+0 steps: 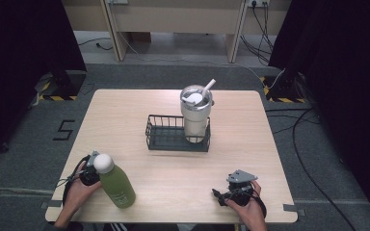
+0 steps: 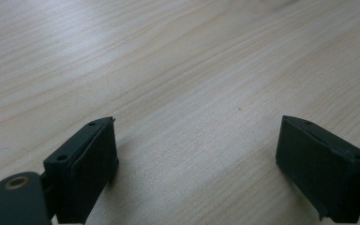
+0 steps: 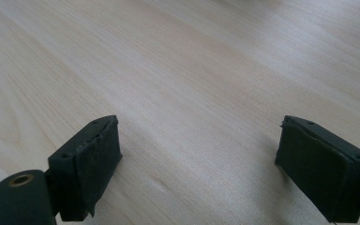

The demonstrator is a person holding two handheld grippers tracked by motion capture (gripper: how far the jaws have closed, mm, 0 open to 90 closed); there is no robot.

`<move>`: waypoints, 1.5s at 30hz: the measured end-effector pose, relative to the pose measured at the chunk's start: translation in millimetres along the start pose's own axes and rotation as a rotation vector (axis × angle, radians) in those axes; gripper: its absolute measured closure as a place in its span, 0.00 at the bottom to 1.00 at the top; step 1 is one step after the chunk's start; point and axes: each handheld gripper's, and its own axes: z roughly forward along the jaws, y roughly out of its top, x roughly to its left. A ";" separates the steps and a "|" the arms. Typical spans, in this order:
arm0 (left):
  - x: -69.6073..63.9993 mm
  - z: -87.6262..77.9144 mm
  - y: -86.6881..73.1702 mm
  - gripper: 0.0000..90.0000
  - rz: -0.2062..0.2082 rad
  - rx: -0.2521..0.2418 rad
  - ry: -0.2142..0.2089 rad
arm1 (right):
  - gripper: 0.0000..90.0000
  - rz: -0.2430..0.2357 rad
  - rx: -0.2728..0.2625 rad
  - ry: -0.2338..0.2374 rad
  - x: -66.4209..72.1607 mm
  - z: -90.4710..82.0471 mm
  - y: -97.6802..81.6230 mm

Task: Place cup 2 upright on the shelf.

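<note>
A green bottle (image 1: 117, 186) with a white cap stands at the table's front left. Just left of it, a hand rests my left gripper (image 1: 89, 171) on the table; the bottle hides part of it. In the left gripper view, my left gripper (image 2: 197, 154) is open, with bare wood between its jaws. My right gripper (image 1: 220, 195) lies low at the front right, held by the other hand. The right gripper view shows my right gripper (image 3: 199, 159) open too, over bare wood. A steel tumbler (image 1: 195, 115) with a white straw stands in a black wire basket (image 1: 164, 138) at mid-table.
The wooden table (image 1: 173, 168) has its front edge close to both hands. Dark curtains hang at both sides, and cables run over the floor at the right. A desk stands beyond the table's far edge.
</note>
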 end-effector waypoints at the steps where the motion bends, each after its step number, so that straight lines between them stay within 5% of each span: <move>1: 0.0 0.0 0.0 0.15 0.000 0.000 0.000 | 0.15 0.000 0.000 0.000 0.0 0.0 0.0; 11: -0.6 -5.4 -3.3 0.17 0.018 -0.029 -0.010 | 0.15 0.000 0.001 0.002 0.0 0.2 0.1; 23: -3.0 -33.7 -19.7 0.17 -0.038 -0.117 -0.036 | 0.15 -0.003 0.001 0.004 -0.3 0.4 0.3; 45: -8.8 -73.8 -38.9 0.17 -0.029 -0.214 -0.018 | 0.14 -0.006 0.001 0.004 -0.7 0.7 0.5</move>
